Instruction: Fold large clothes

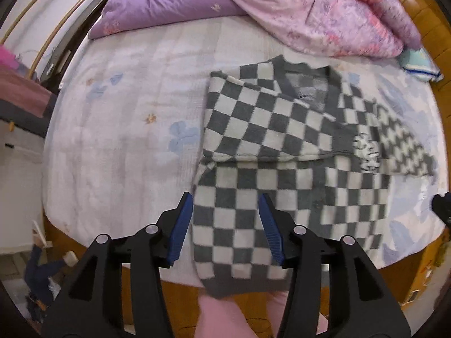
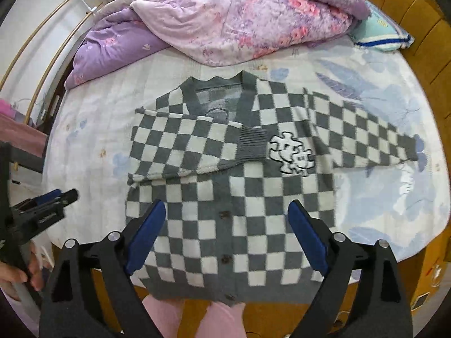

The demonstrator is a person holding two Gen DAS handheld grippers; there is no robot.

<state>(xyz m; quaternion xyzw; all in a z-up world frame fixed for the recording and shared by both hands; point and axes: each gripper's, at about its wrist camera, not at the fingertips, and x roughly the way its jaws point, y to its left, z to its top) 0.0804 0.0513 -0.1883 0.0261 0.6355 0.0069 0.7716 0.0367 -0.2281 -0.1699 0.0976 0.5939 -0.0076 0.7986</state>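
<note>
A grey-and-white checkered cardigan (image 2: 225,197) lies face up on the bed; it also shows in the left wrist view (image 1: 282,169). Its left sleeve (image 2: 191,146) is folded across the chest, cuff beside a white cartoon patch (image 2: 291,155). Its right sleeve (image 2: 363,132) lies stretched out to the right. The hem hangs over the bed's front edge. My left gripper (image 1: 225,225) is open above the cardigan's lower left part, holding nothing; it also shows in the right wrist view (image 2: 56,200). My right gripper (image 2: 227,233) is open above the lower front, holding nothing.
A white floral sheet (image 2: 98,129) covers the bed. A purple-and-pink quilt (image 2: 225,19) is heaped at the back with a light blue pillow (image 2: 383,36) to its right. A wooden bed frame (image 2: 422,22) runs along the right side. Furniture stands off the left edge.
</note>
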